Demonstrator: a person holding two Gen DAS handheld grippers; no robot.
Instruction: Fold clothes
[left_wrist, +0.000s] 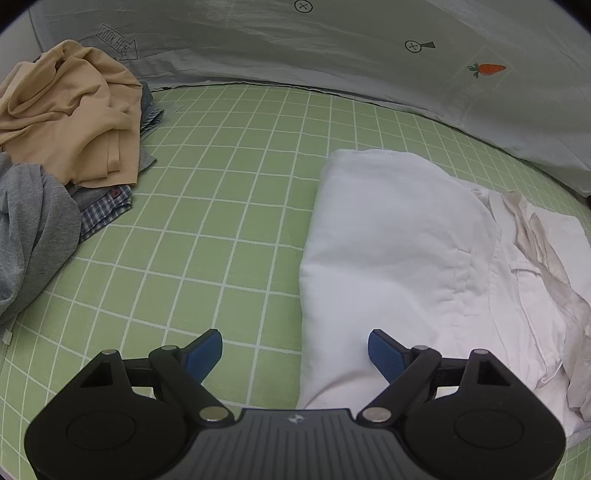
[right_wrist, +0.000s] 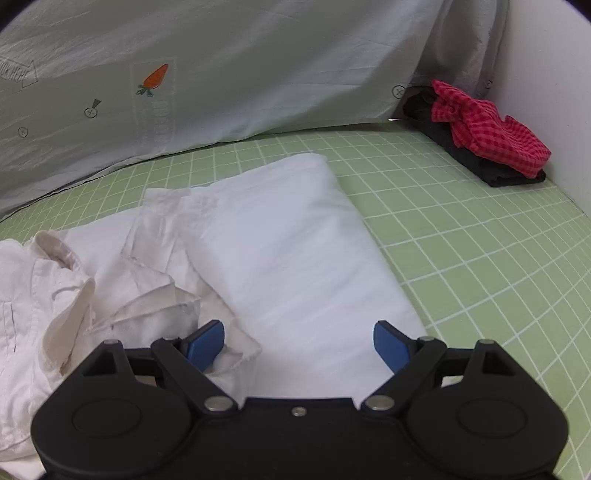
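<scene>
A white shirt lies partly folded on the green checked sheet, with its collar and placket crumpled at the right side in the left wrist view. My left gripper stands open at the shirt's near left edge, its right blue pad over the cloth and nothing between the pads. In the right wrist view the same white shirt shows a smooth folded flap in the middle and a crumpled collar on the left. My right gripper is open just above the shirt's near end, holding nothing.
An unfolded pile lies at the left: a tan garment, a grey one and a blue checked one. A red checked garment sits on dark folded clothes by the white wall. A pale grey quilt borders the far side.
</scene>
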